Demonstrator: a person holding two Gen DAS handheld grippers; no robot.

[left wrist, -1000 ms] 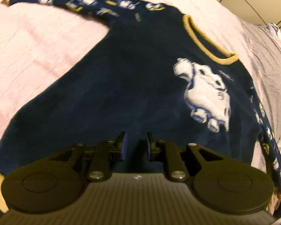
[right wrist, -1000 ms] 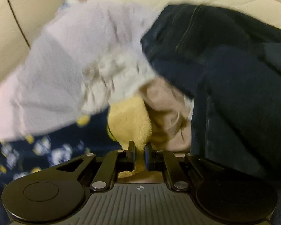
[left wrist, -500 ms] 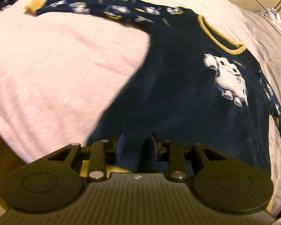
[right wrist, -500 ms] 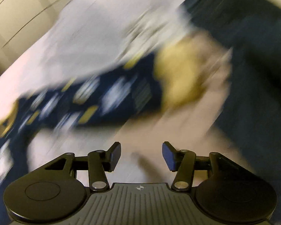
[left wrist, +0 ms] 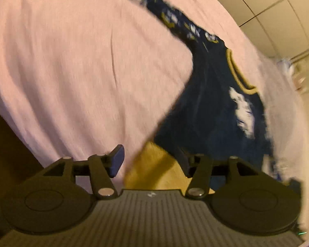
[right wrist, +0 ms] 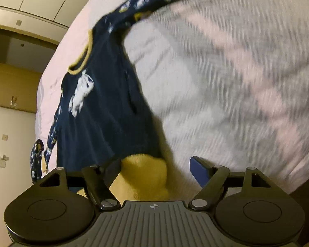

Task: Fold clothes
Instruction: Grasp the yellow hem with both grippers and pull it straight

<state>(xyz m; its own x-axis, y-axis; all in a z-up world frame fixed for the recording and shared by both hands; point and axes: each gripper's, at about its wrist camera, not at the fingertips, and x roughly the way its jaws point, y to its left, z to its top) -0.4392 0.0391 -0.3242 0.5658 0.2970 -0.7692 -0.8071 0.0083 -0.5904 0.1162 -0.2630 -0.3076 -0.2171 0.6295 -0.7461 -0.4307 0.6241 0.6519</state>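
I've got both grippers, left (left wrist: 149, 160) & right (right wrist: 154, 173), jaws opening w/ nothing pinched, over yellow hem corners of the navy printed sweater (left wrist: 212, 111) flat on the pink-grey bedsheet (left wrist: 72, 61); risk: I close early & bunch sheet w/ hem

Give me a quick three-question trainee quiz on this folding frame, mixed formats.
1. True or false: the navy sweater lies spread on the pink bedcover.
2. Which part of the sweater sits between the left claw fingers? A collar B yellow hem C sleeve cuff
3. Fill in: the right claw jaws are ___ing over a yellow hem corner.

Key: 1 true; 2 B; 3 open.
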